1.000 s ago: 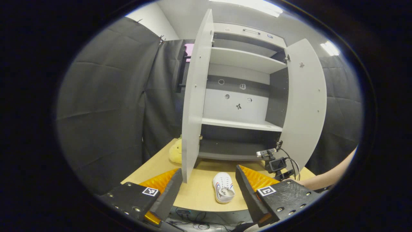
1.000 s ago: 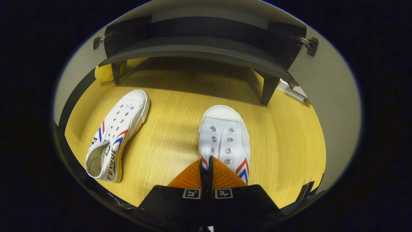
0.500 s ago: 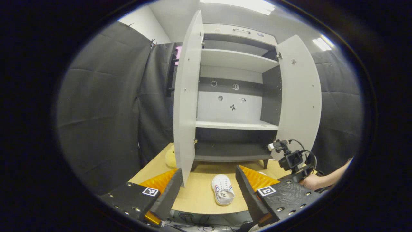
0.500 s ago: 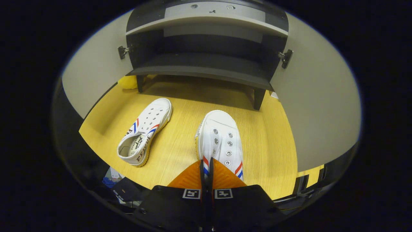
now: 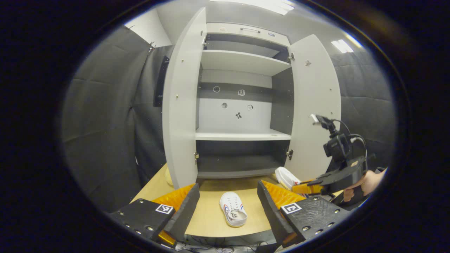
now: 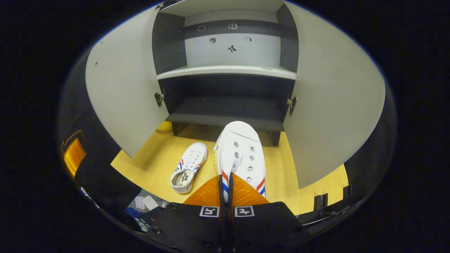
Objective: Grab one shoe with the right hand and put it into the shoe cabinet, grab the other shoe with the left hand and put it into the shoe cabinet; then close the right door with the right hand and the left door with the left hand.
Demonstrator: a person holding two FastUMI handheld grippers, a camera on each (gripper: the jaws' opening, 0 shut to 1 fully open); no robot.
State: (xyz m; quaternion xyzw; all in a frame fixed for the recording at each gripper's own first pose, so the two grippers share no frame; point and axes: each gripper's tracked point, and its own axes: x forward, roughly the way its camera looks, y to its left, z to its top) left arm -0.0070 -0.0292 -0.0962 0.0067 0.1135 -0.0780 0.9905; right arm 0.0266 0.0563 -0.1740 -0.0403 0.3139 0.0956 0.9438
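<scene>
The shoe on the desk (image 6: pixel 187 167) looks like white cloth with small shiny metal rings for laces. The desk (image 6: pixel 160 163) looks like smooth yellow wood with fine lines in it. The cabinet doors (image 6: pixel 124 91) are flat, matt grey board. The little hinges (image 6: pixel 291 103) are shiny metal. The wall cloth (image 5: pixel 105 116) is dull and creased.

My right hand-held gripper (image 6: pixel 225 182) pinches one white sneaker (image 6: pixel 239 154) before the open shoe cabinet (image 6: pixel 225 116); the other sneaker (image 6: pixel 188 168) lies on the counter (image 6: pixel 154 165).
</scene>
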